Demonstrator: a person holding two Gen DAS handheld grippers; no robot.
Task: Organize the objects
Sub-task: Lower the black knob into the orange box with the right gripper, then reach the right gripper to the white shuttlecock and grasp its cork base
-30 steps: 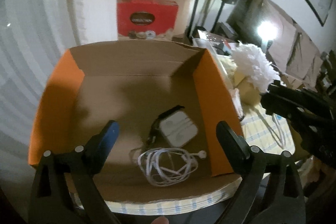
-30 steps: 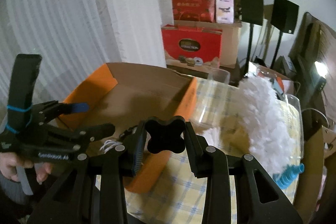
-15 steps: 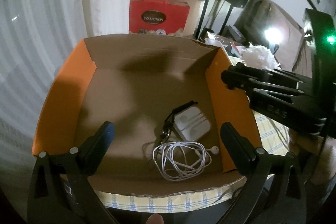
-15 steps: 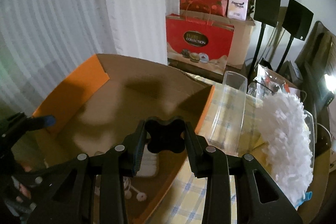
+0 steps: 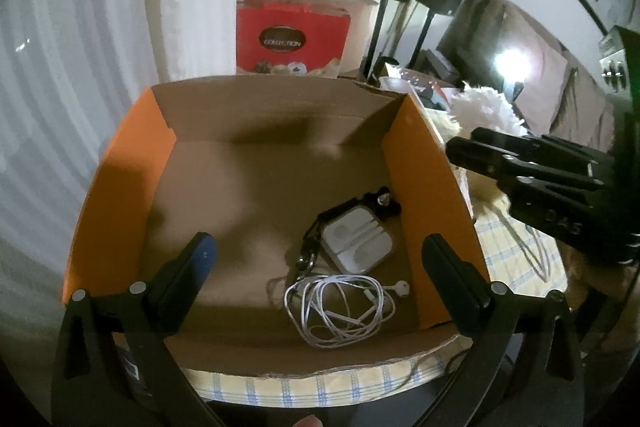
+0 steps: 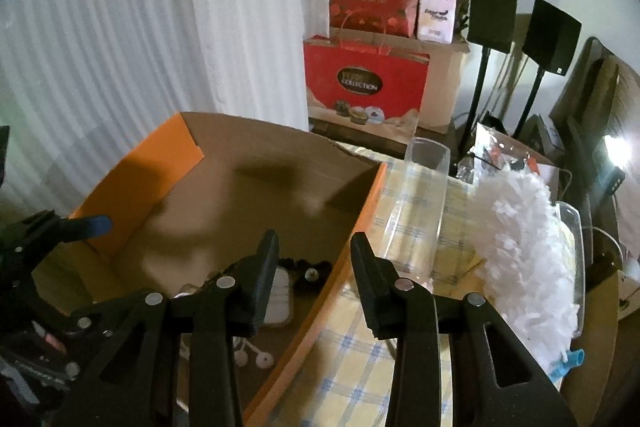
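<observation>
Both grippers, left [image 5: 316,263] and right [image 6: 314,257], were open and empty over the box [image 5: 424,155]; knob [image 5: 382,202], case [image 5: 357,240] and earphones [image 5: 340,307] lay inside. You should have reached next for the duster [image 6: 516,243], gripping its handle.

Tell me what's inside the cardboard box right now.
Inside the cardboard box: coiled white earphones, a white earphone case, a black knob and a black strap. Whatever lies beneath the case is hidden.

One open cardboard box [image 5: 276,163], one coiled white earphone cable [image 5: 340,311], one white earphone case [image 5: 357,239], one black knob [image 5: 382,203], one clear glass [image 6: 420,203], one white fluffy duster [image 6: 520,247], two red gift boxes [image 6: 364,83], two black speakers on stands [image 6: 492,11].
</observation>
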